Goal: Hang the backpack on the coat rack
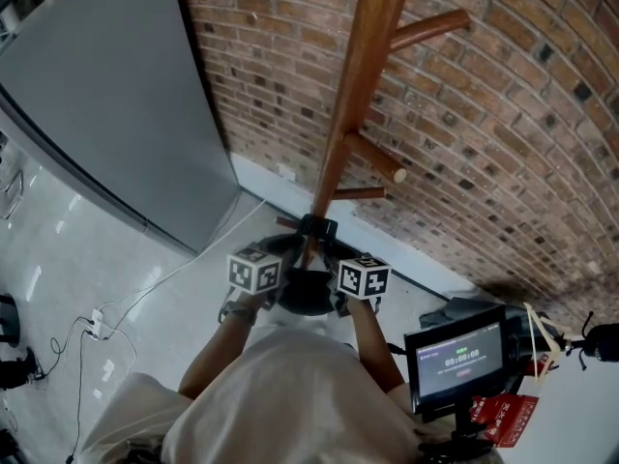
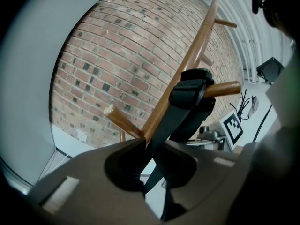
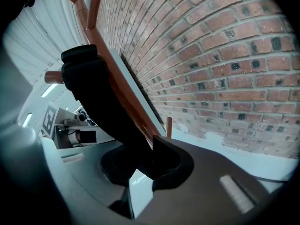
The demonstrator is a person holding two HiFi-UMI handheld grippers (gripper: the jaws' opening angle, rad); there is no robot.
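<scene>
A wooden coat rack (image 1: 353,95) stands against the brick wall. The black backpack (image 1: 308,296) hangs low on it, between my two grippers, and its top strap (image 1: 317,226) is looped over a peg. In the left gripper view the strap (image 2: 180,107) runs from the peg (image 2: 224,88) down between the jaws of my left gripper (image 2: 150,165); light shows on both sides of it, so the jaws stand open. In the right gripper view the strap (image 3: 93,93) hangs from the peg (image 3: 52,76) into my right gripper (image 3: 136,172), open with a bright gap beside the strap.
A brick wall (image 1: 503,133) runs behind the rack and a grey panel (image 1: 106,95) stands at the left. Cables and a power strip (image 1: 95,327) lie on the pale floor. A camera with a lit screen (image 1: 456,361) stands at the lower right.
</scene>
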